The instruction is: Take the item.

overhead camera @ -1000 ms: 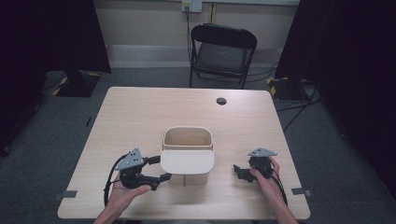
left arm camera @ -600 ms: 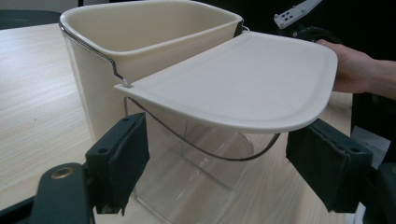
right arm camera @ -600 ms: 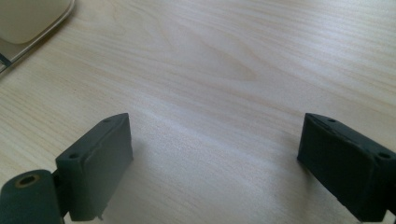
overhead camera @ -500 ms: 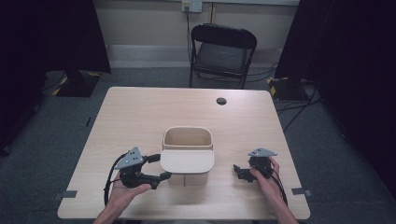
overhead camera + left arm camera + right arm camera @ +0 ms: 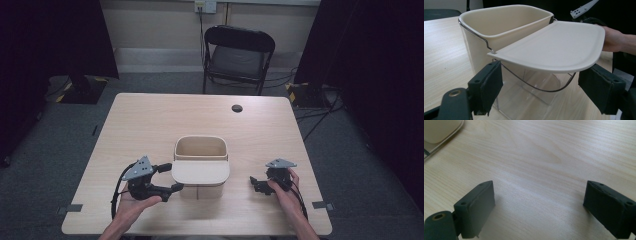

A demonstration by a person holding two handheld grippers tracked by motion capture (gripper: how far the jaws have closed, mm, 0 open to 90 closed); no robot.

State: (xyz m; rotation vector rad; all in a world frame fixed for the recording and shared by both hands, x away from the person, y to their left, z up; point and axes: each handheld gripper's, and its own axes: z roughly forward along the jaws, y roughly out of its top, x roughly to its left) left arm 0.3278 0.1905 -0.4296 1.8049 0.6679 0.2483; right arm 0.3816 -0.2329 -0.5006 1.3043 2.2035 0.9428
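The left claw (image 5: 173,178) has just been opening, its jaws wide apart beside the bin (image 5: 201,167), not pressing it. The bin sits mid-tabletop (image 5: 150,125), its lid (image 5: 201,172) tipped toward the near side. The right claw (image 5: 255,184) is apart, holding nothing.

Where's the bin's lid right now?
In the high view the lid hangs off the near edge of the bin, mid-table between the left tool and right tool.
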